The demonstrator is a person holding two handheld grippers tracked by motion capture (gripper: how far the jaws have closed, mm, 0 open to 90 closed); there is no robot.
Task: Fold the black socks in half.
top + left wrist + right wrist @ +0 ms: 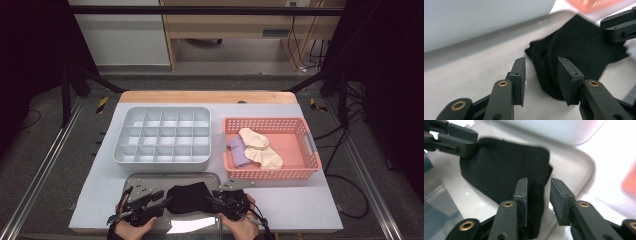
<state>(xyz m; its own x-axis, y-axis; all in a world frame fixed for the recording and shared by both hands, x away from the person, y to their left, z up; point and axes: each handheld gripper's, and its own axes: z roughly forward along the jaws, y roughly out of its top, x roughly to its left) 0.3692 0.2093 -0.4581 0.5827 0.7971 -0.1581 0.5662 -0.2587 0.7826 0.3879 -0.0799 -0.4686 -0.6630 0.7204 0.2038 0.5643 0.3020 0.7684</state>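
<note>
A black sock [189, 197] lies flat on a grey metal tray [150, 179] at the table's near edge. My left gripper [167, 200] is at the sock's left edge and my right gripper [212, 200] at its right edge. In the left gripper view the left gripper [541, 75] is open, with the sock's [584, 50] folded edge lying between its jaws. In the right gripper view the right gripper [537, 195] is open too, astride the sock's [506, 165] near corner. Each view shows the other gripper far off at the sock's opposite edge.
A grey divided organiser box [120, 155] stands behind the tray. To its right a pink basket [272, 174] holds a cream sock [257, 145] and a purple sock [238, 151]. The table's front edge is just under the hands.
</note>
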